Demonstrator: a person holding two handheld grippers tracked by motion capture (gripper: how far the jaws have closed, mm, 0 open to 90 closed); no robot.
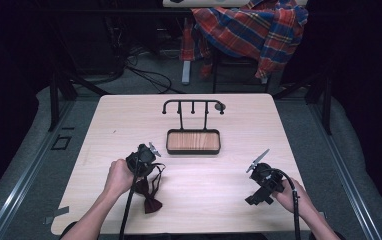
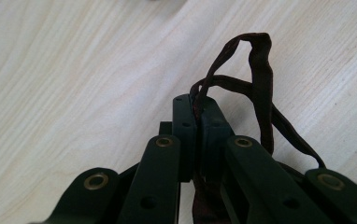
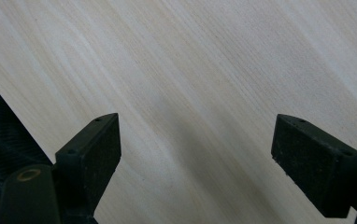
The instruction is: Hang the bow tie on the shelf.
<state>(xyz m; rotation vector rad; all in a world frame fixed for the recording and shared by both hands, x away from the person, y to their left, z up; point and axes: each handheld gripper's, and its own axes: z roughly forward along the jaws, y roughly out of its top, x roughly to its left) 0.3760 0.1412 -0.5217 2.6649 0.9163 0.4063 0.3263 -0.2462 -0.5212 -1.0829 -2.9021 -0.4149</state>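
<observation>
grippers: black | jaws: brass rivets | cables: black | forearms: bare

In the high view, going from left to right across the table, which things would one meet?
Left gripper, shut on the dark red bow tie's strap → rack with wooden tray → right gripper, fingers open.

A black hook stand rises behind its wooden tray; plaid shirt (draped) beyond the table.

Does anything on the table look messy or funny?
A bit. The bow tie lies crooked near the table's front edge, and its strap is bunched in twisted loops where the left gripper pinches it. The rack and its tray stand straight, with nothing hanging on them.
</observation>
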